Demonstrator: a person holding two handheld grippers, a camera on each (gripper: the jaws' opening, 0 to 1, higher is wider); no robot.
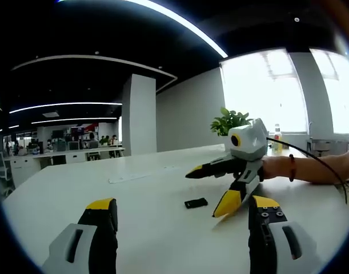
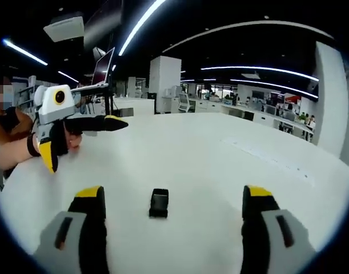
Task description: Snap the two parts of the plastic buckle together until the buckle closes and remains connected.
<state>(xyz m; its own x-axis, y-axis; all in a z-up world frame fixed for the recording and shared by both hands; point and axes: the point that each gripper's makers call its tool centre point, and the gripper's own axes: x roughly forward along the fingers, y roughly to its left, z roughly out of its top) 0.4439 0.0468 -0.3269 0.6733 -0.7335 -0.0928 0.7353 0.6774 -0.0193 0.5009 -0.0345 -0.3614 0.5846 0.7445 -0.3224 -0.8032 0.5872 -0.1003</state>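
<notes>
Right gripper (image 2: 173, 214) spread wide, empty, hovering over the black buckle (image 2: 159, 202) lying flat on the white table (image 2: 220, 171), between the jaws. Left gripper (image 1: 183, 228) likewise wide, empty, buckle (image 1: 195, 202) well ahead. Risk: small, slick piece skidding away under an off-centre pinch; separate halves indistinguishable.

Open-plan office: desks (image 2: 265, 114), monitors (image 1: 65, 135)
</notes>
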